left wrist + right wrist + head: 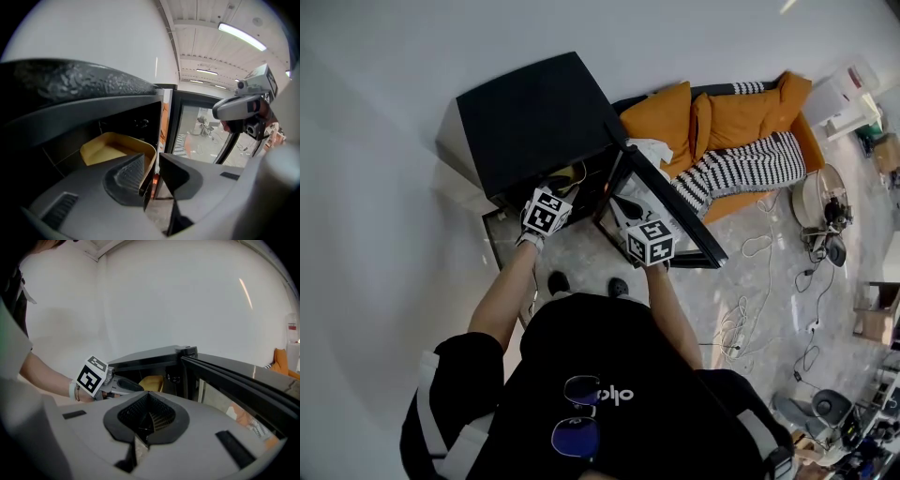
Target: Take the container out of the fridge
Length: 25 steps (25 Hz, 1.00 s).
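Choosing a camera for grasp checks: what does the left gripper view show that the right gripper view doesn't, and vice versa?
Only left gripper view: ceiling lights; the rim of the container at the left gripper, jaws parted. Only right gripper view: the left gripper's marker cube; the right gripper, jaws together, empty. Both: the container inside the open fridge.

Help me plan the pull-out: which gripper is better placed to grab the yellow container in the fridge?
Left. The left gripper has its jaws apart at the near corner of the yellow container inside the open fridge. The right gripper has its jaws together, farther back beside the door.
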Motion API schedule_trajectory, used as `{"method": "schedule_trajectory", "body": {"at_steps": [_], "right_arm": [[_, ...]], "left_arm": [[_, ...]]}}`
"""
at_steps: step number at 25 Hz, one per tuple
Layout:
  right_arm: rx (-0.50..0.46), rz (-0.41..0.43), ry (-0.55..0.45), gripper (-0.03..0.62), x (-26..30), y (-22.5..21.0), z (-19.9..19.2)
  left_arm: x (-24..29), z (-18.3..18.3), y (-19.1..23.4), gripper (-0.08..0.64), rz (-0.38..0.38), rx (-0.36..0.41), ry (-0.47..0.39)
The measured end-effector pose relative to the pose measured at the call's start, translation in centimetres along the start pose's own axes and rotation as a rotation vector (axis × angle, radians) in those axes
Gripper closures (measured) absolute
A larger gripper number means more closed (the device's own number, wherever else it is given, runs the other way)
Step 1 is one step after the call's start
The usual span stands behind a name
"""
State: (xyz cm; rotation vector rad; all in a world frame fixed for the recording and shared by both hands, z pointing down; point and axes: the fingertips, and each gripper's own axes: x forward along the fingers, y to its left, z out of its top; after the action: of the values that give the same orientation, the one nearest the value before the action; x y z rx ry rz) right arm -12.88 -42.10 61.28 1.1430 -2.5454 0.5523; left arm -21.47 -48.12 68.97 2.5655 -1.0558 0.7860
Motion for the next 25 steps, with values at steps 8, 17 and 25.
{"method": "schedule_trajectory", "body": {"at_steps": [8,17,25], "right_arm": [[0.004,-0.01,0.008,0.584,-0.1,-0.5,-0.3],[0.014,-0.02,0.007,0.584,0.0,-1.0,-0.5],[0.018,-0.029,0.002,0.584,-0.4,-1.2,-0.6]], "left_arm": [[1.4,-1.1,0.0,0.469,0.0,0.045,0.077],[2.2,-1.6,0.0,0.469,-0.004,0.075,0.171],[2.5,-1.5,0.1,0.479,0.004,0.082,0.184]]}}
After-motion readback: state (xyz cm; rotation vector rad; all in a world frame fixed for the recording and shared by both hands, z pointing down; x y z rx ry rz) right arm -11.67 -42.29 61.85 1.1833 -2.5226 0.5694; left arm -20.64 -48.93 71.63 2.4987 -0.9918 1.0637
